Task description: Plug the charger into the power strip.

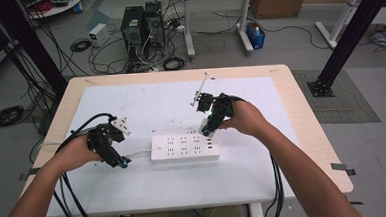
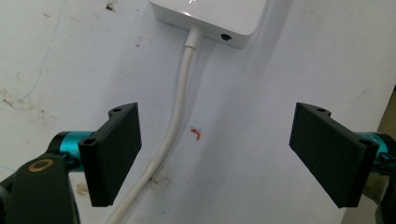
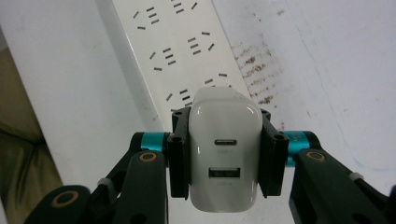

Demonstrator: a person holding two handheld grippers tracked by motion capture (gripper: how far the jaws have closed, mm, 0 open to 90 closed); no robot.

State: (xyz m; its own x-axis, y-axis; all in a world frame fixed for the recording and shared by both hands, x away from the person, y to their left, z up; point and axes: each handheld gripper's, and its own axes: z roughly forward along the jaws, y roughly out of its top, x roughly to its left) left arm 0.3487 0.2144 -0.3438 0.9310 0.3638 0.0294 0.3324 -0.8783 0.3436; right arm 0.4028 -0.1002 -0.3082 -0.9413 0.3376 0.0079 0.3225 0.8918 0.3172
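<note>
right hand-held gripper (image 3: 224, 158) clamped on white USB charger (image 3: 224, 154) by its flat sides, above power strip (image 1: 185, 147) right end | left hand-held gripper (image 2: 219, 154) jaws apart astride strip's cord (image 2: 180, 107) on desk (image 1: 301, 108) | charger likely light, rigid, glossy-slick: grip flat sides squarely

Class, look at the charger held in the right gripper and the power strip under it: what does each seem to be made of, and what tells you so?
Charger: probably glossy white moulded plastic; its rounded corners catch soft highlights. Its two ports look metal-lined.
Power strip: likely smooth white plastic with a duller sheen and crisp moulded socket slots.
Right gripper: jaws look like matte black plastic.
</note>
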